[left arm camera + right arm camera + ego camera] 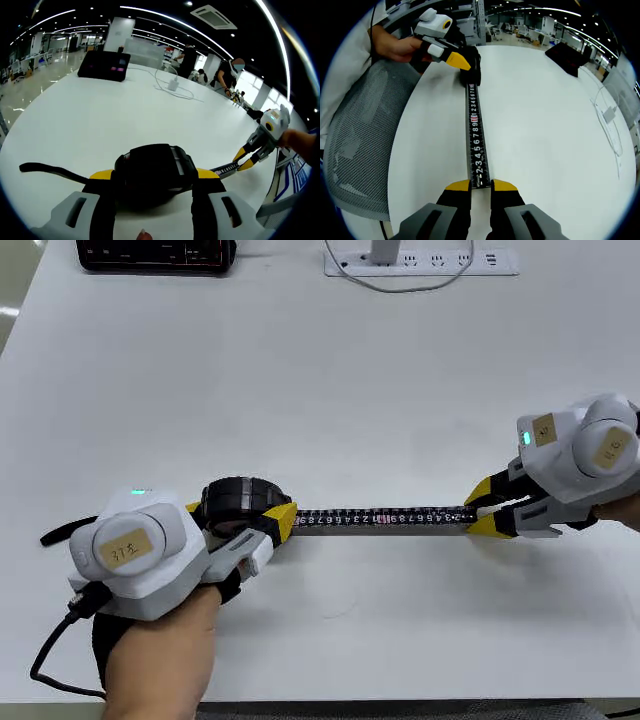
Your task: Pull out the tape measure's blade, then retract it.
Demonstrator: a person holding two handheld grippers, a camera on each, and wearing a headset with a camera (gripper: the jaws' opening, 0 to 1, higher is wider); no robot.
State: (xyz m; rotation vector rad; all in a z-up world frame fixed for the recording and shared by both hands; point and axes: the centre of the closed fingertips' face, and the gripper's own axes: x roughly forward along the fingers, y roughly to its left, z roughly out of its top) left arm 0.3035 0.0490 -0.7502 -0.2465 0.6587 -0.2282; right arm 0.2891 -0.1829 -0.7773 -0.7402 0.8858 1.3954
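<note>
At lower left of the head view, the left gripper (pixel 238 516) partly covers the case (pixel 240 498), its jaws clamped on the case's sides. The blade (pixel 385 517) runs rightward, flat along the table (pixel 330 390). Its hook is hidden inside the right gripper (pixel 485 510), whose jaws seem pinched on the blade's end.

**White digits on a black blade**

The blade (pixel 476 145) of the tape measure (pixel 471 74) shows white digits 2 to 9, a red mark, then 1 to 8. A tan sticker (pixel 124 548) on the left claw (pixel 238 515) bears handwriting, perhaps "31".
</note>
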